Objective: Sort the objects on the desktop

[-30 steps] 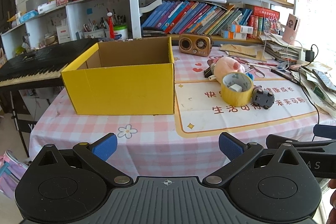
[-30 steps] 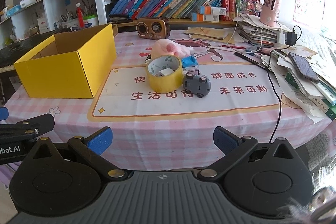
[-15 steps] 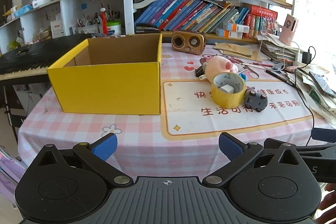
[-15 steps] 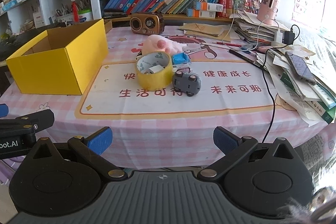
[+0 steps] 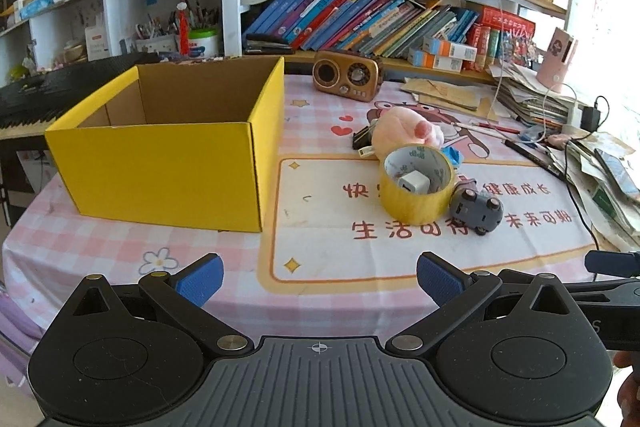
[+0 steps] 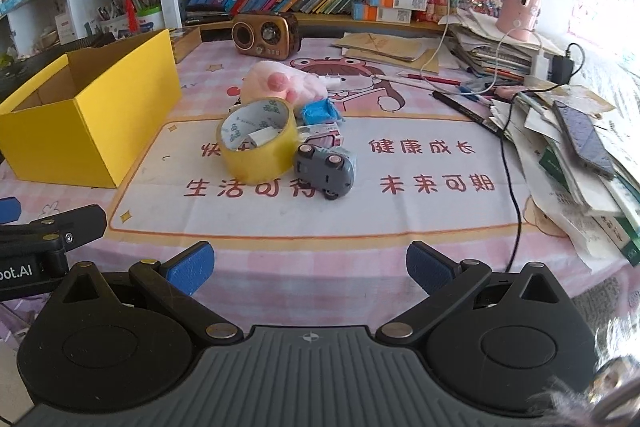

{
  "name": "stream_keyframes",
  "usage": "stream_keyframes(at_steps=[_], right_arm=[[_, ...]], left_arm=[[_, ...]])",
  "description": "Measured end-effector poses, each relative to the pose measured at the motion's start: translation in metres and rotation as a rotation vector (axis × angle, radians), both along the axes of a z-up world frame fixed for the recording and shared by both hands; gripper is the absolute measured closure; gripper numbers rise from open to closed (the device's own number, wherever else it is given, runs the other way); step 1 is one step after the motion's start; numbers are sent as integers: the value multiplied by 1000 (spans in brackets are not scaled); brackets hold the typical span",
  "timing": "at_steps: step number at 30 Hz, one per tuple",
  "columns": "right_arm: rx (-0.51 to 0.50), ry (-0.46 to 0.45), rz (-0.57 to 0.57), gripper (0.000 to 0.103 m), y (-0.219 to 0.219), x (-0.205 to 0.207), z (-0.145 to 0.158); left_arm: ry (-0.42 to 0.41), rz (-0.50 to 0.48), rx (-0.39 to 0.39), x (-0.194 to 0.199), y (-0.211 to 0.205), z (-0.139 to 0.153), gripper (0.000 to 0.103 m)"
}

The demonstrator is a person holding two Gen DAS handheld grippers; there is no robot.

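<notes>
An open yellow cardboard box (image 5: 168, 163) (image 6: 92, 115) stands empty on the left of the table. A yellow tape roll (image 5: 416, 187) (image 6: 258, 143) with a small white block inside stands mid-table. A grey toy car (image 5: 476, 211) (image 6: 324, 169) touches its right side. A pink plush toy (image 5: 404, 133) (image 6: 280, 83) and a blue packet (image 6: 320, 111) lie behind the roll. My left gripper (image 5: 318, 281) is open and empty above the near table edge. My right gripper (image 6: 308, 267) is open and empty, facing the roll and car from the near edge.
A brown retro radio (image 5: 346, 75) stands at the back. Stacked papers, a phone (image 6: 584, 139), pens and a black cable (image 6: 516, 195) crowd the right side. Bookshelves rise behind. A black keyboard (image 5: 36, 95) sits left of the table.
Both grippers have drifted forward and slightly right, so the box, tape roll and car look closer. Both stay open and nothing on the table has moved.
</notes>
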State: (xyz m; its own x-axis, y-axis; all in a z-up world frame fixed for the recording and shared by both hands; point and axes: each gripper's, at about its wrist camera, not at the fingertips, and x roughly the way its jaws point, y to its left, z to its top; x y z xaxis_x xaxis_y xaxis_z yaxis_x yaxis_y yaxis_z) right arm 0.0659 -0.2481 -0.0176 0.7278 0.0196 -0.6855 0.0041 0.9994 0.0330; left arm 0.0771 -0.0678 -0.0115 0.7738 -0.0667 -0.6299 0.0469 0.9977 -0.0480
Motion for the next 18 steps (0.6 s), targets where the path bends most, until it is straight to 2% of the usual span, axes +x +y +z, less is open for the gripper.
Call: stream_keyframes(at_steps=[7,14,18], right_arm=[[5,32,63,0,-17,31,-7],[-30,23,134,2,-27,59,-14],[-14,41,171,12,-32,79,-20]], left_arm=[[20,47,-9,20,-14,-5,0],[30,84,1,38,-29,-9,0],[35,99,28,47,-38,-9,0]])
